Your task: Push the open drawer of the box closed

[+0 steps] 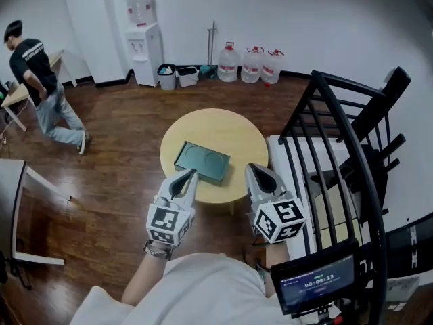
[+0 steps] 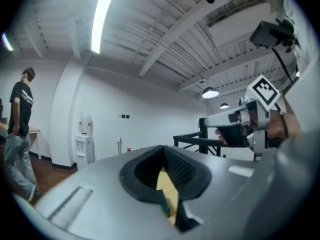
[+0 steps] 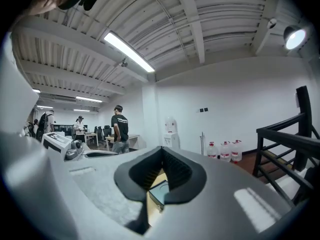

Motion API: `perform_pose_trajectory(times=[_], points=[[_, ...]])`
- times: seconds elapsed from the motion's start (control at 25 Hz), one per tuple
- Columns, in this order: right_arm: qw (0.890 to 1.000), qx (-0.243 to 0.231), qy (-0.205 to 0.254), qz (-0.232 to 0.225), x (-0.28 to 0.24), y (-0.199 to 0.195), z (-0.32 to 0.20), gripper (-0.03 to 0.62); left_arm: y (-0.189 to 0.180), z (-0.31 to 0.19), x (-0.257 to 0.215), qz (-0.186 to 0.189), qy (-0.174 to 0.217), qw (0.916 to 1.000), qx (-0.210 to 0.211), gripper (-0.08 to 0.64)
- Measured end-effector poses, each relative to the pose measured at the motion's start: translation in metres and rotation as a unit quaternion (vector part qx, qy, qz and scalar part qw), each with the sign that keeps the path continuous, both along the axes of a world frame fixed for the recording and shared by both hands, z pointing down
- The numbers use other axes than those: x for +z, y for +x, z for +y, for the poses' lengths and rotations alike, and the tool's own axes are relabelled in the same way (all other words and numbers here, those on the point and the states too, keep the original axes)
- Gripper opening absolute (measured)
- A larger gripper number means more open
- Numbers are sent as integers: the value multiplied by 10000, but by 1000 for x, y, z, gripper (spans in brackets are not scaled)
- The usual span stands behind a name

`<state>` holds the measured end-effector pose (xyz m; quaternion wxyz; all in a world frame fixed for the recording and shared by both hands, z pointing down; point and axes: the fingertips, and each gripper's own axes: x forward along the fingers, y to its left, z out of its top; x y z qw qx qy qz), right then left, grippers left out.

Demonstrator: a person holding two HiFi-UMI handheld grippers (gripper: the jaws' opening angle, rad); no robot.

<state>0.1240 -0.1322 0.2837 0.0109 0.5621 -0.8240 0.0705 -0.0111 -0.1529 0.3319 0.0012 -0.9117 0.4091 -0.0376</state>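
A flat teal box [image 1: 202, 161] with two round marks on its lid lies on the round yellow table [image 1: 237, 131]. I cannot tell from here how its drawer stands. My left gripper [image 1: 191, 175] hangs over the box's near left corner with its jaws shut and nothing in them. My right gripper [image 1: 250, 169] hovers at the table's near right edge, also shut and holding nothing. In the left gripper view a sliver of the box [image 2: 164, 205] shows below the shut gripper [image 2: 162, 159]. The right gripper view shows a corner of the box [image 3: 159, 193] under its gripper [image 3: 162, 156].
A black metal chair frame [image 1: 345, 154] stands close on the right. A person [image 1: 40, 80] walks at the far left by a desk. A water dispenser [image 1: 144, 46], bins [image 1: 166, 76] and water bottles [image 1: 252, 65] line the back wall. A white table [image 1: 13, 195] is at the left.
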Motion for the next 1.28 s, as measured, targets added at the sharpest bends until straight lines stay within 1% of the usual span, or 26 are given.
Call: perform_pose_trajectory(times=[0.16, 0.32, 0.44, 0.6, 0.8, 0.96, 1.12, 1.28], points=[[9995, 14, 105, 284, -1, -3, 1, 4, -6, -1, -7, -7, 83, 10000, -46, 8], [9986, -66, 154, 509, -2, -8, 2, 4, -11, 3, -11, -66, 82, 9999, -85, 8], [9980, -60, 151, 605, -3, -9, 4, 4, -16, 5, -13, -199, 144, 9996, -102, 8], [9980, 104, 45, 619, 0, -13, 18, 5, -27, 11, -13, -455, 281, 9986, 5, 8], [9967, 450, -118, 668, 11, -15, 45, 3, -47, 22, 7, -485, 110, 9987, 70, 8], [9954, 623, -202, 702, 20, -5, 62, 3, -49, 30, 22, -433, -37, 9990, 70, 8], [9960, 544, -395, 593, 36, -11, 77, 3, -51, 52, 33, -433, -167, 9989, 84, 8], [9965, 368, -448, 604, 42, -14, 95, 3, -49, 83, 29, -443, -129, 9989, 32, 8]])
